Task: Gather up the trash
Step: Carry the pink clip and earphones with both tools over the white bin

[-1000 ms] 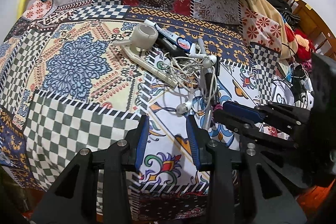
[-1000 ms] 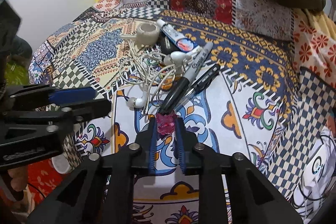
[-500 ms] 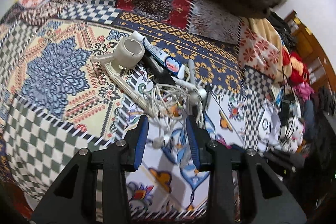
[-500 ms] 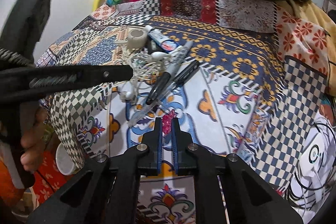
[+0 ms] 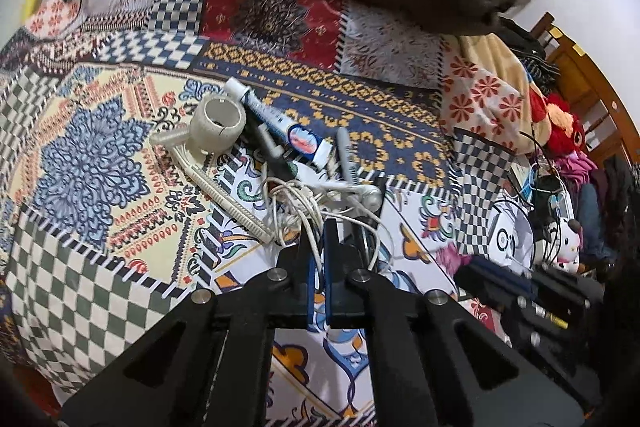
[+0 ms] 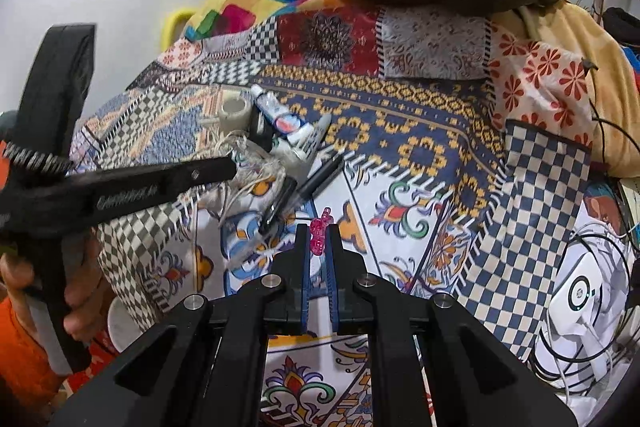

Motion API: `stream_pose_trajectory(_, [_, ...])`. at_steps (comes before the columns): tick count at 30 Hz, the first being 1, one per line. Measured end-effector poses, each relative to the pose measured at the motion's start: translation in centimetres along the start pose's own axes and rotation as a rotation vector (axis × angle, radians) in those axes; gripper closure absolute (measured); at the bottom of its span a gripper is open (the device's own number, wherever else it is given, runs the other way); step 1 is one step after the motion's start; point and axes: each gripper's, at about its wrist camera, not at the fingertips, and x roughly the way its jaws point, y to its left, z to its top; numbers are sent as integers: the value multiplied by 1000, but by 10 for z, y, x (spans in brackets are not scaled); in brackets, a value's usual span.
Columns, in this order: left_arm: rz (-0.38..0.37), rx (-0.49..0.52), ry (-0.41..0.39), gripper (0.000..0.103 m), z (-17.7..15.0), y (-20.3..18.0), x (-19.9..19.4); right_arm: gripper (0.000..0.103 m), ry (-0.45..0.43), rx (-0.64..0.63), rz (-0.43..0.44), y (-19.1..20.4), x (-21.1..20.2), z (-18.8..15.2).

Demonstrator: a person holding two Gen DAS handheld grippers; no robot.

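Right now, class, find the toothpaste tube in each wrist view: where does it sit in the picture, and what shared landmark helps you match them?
Left wrist view: the toothpaste tube lies above centre, just right of the white tape roll.
Right wrist view: the tube lies left of centre, upper half.
Shared landmark: the tape roll, immediately left of the tube in both.

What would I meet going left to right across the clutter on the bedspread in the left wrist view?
White ribbed stick → tape roll → toothpaste tube → grey marker → white earbud.
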Motion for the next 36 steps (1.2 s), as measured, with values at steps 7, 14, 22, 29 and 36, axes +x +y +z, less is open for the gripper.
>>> stream_pose_trajectory(7, [-10,37,-52,101,7,-5,-37,96,-37,-3,-1,7,-14,10])
stream_pose_trajectory(14, [-5,63,-105,101,10,-8,-79,96,-68,-11,-14,14,-34,19])
stream_pose_trajectory(22, [29,62,-151,101,5,1,-122,96,-111,-26,-16,28,-60,28])
stream_pose_trajectory(29, [66,55,-195,101,-5,12,-166,96,-132,-52,-8,48,-83,31])
stream_pose_trajectory(36, [109,33,-239,101,-27,27,-215,96,-170,-104,-5,80,-113,31])
